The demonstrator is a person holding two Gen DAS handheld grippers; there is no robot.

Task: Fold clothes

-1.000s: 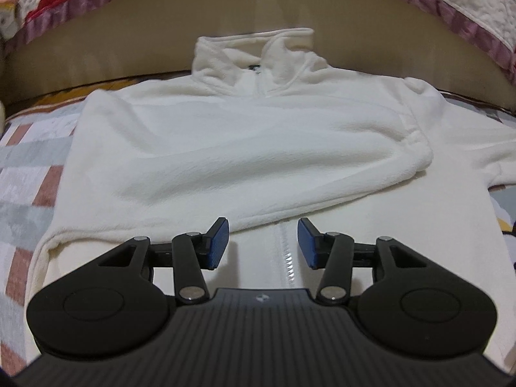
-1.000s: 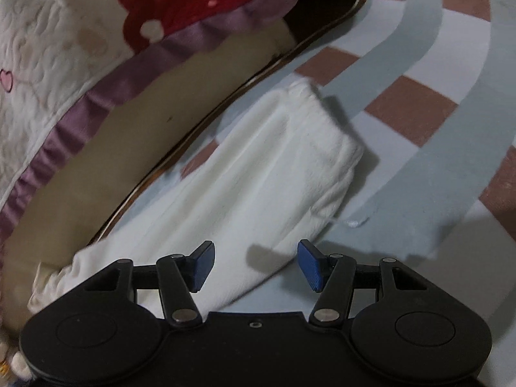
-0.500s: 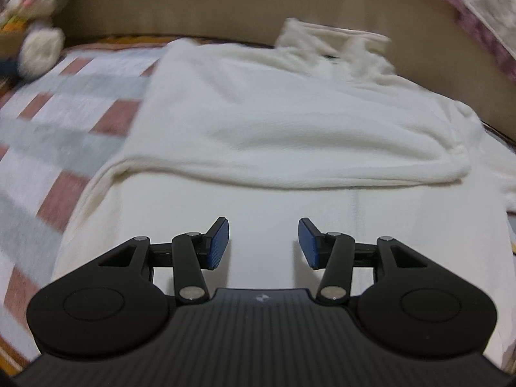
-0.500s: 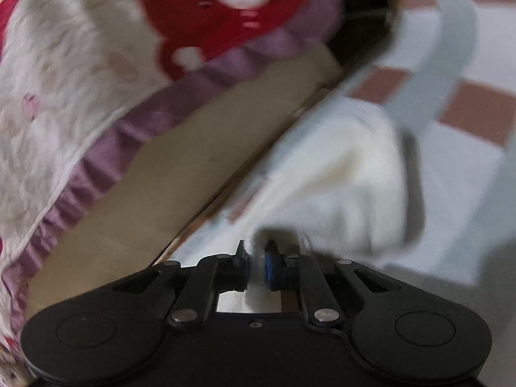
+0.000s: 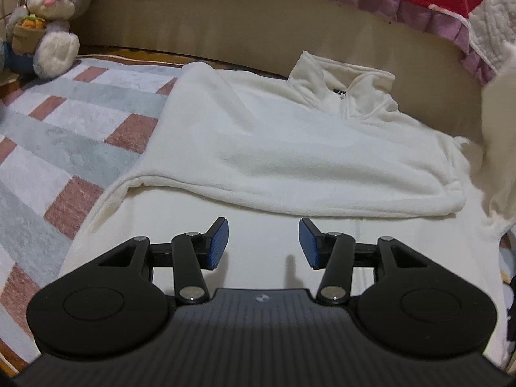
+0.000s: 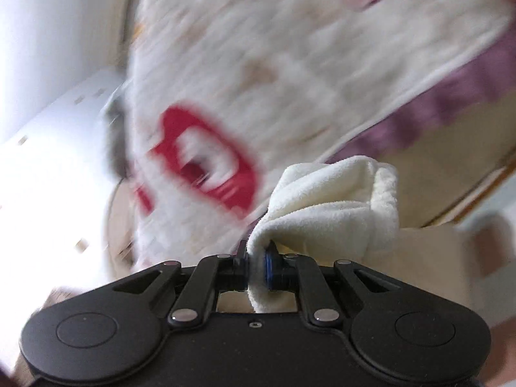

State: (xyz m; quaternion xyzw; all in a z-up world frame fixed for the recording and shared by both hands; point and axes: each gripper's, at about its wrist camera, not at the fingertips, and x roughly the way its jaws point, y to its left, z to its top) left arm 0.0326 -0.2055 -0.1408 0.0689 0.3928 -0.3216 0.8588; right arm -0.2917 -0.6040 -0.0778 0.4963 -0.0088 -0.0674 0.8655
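So the white fleece pullover (image 5: pixel 290 148) is lying flat on the striped blanket (image 5: pixel 64 135), collar up by the tan headboard (image 5: pixel 225 32), one sleeve already folded across the chest. The left gripper (image 5: pixel 263 243) hangs over the lower half with its jaws spread, nothing between them. The right gripper (image 6: pixel 256 266) is pinched tight on the cuff of the other sleeve (image 6: pixel 335 206), lifted in front of the quilt (image 6: pixel 290 64). Plush bunny (image 5: pixel 48 16) sits in the corner
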